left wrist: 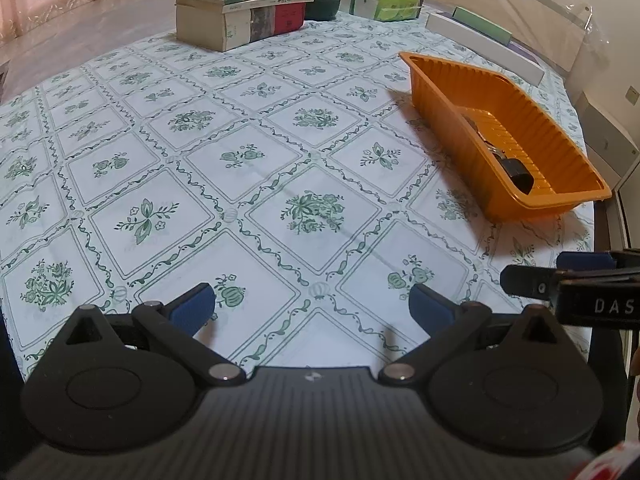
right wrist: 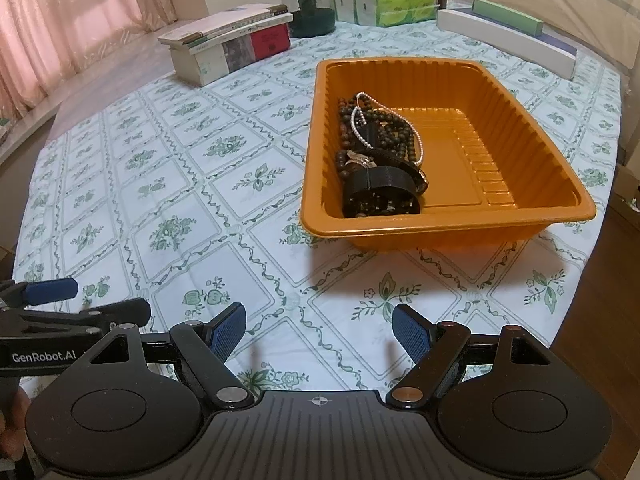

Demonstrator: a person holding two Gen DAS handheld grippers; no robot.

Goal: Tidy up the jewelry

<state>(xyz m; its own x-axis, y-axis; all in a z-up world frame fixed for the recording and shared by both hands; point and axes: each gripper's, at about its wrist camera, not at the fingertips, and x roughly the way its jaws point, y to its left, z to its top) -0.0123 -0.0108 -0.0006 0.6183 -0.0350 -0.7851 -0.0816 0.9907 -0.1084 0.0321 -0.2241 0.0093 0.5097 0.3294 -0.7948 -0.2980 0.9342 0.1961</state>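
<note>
An orange plastic tray stands on the floral tablecloth, ahead of my right gripper. Along its left side lies a pile of jewelry: dark bead strands, a silver chain and a black bracelet. In the left wrist view the tray is at the right and only some dark pieces show. My left gripper is open and empty above the cloth. My right gripper is open and empty, near the table's front edge, short of the tray.
A stack of books, a glass jar with a dark lid, tissue packs and long flat boxes line the far side of the table. The table edge drops off at the right.
</note>
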